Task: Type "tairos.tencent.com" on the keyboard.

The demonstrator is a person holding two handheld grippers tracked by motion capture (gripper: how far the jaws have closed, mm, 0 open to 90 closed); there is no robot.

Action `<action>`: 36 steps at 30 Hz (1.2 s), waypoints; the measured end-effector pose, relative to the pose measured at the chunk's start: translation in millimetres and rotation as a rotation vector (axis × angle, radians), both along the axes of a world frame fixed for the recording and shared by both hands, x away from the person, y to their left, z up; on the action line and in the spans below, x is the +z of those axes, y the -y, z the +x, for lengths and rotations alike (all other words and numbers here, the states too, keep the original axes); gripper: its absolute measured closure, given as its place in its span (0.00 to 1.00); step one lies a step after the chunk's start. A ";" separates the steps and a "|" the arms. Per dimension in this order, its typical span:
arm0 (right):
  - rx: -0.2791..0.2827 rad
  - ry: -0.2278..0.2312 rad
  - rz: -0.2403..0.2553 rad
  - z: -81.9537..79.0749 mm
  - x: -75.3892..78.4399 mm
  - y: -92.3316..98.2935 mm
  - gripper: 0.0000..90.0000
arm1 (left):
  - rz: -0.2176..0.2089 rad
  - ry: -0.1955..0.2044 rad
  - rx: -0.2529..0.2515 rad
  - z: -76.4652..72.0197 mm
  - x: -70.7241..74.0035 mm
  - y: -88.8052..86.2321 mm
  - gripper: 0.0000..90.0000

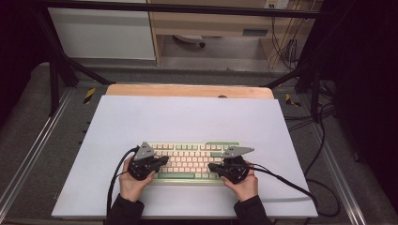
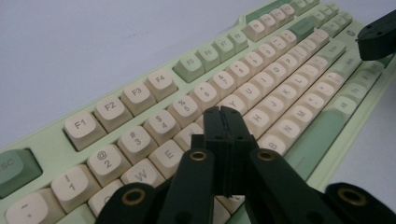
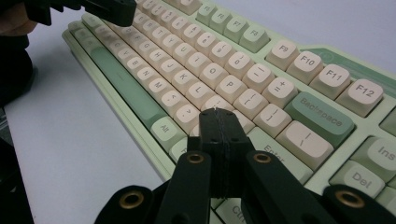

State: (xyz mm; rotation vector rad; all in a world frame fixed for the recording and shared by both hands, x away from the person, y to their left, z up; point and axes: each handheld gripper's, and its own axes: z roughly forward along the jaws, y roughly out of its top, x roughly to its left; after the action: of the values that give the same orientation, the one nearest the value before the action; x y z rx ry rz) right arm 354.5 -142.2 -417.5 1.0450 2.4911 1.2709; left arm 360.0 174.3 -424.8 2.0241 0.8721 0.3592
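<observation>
Setup: a white sheet covers the table, whose wooden edge shows at 12 o'clock.

Keyboard: pale green case, cream keycaps with darker green accent keys. It lies flat on the sheet toward the 6 o'clock side of the table, long axis running 9 to 3 o'clock, spacebar row facing the person.

Left gripper: held in the left hand, which enters from 6 o'clock. It sits over the keyboard's 9 o'clock end, with the tips pointing toward 3 o'clock. In the left gripper view the left gripper has its jaws clenched, pads pressed flat together with nothing between them. The tips stand over the letter rows, near the R and T keys; whether they touch a keycap cannot be told. A cable trails from it toward 7 o'clock.

Right gripper: held in the right hand, over the keyboard's 3 o'clock end, tips pointing toward 9 o'clock. In the right gripper view the right gripper is likewise clenched, jaws together and grasping nothing. Its tips stand over the keys just beside Enter and below Backspace; contact cannot be told. Its cable runs off toward 4 o'clock.

The two grippers face each other across the middle of the keyboard, well apart.
</observation>
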 end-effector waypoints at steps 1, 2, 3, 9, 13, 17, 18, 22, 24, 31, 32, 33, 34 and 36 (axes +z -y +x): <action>-0.001 0.001 0.002 0.0 0.1 -0.1 1.00 | -0.003 0.000 0.000 -1.4 0.2 -1.2 1.00; -0.001 0.001 0.003 0.0 0.2 0.0 1.00 | -0.005 0.000 -0.001 -2.7 0.4 -2.7 1.00; 0.000 0.002 0.002 0.0 0.4 0.2 1.00 | -0.009 0.000 0.000 -4.4 0.3 -4.6 1.00; 0.001 0.004 0.009 0.3 0.2 -0.4 1.00 | -0.021 0.001 0.008 -10.0 -0.1 -13.8 1.00; -0.002 -0.006 0.015 0.3 -0.3 -1.9 1.00 | -0.024 -0.002 0.010 -11.5 -1.2 -18.7 1.00; 0.000 -0.002 0.018 1.0 -1.0 -4.3 1.00 | -0.030 -0.007 0.017 -12.8 -2.9 -23.1 1.00; 0.001 -0.005 0.019 0.9 -0.9 -5.1 1.00 | -0.029 -0.008 0.019 -12.9 -3.0 -24.1 1.00; 0.011 0.000 0.015 1.6 -0.5 -11.2 1.00 | -0.032 -0.008 0.025 -13.4 -3.1 -26.9 1.00; 0.013 -0.002 0.016 1.8 -0.3 -14.0 1.00 | -0.034 -0.006 0.028 -13.5 -3.2 -28.1 1.00; 0.029 -0.005 0.013 4.6 -1.6 -25.1 1.00 | -0.035 -0.005 0.031 -13.4 -3.5 -29.3 1.00; 0.031 -0.004 0.013 4.8 -1.9 -26.4 1.00 | -0.034 -0.005 0.032 -13.5 -3.5 -29.6 1.00; 0.035 -0.005 0.008 5.1 -2.3 -28.6 1.00 | -0.036 -0.005 0.032 -13.4 -3.5 -29.9 1.00; 0.035 -0.005 0.004 5.3 -2.8 -29.9 1.00 | -0.036 -0.006 0.032 -13.4 -3.4 -30.1 1.00; 0.037 -0.009 0.006 5.8 -4.4 -31.6 1.00 | -0.037 -0.005 0.033 -13.4 -3.4 -30.4 1.00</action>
State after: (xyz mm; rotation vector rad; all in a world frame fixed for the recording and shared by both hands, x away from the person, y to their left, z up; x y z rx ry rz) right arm 360.3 -110.6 -421.9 1.0129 2.5262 1.2870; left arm 346.6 204.7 -428.2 1.9791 0.9092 0.3538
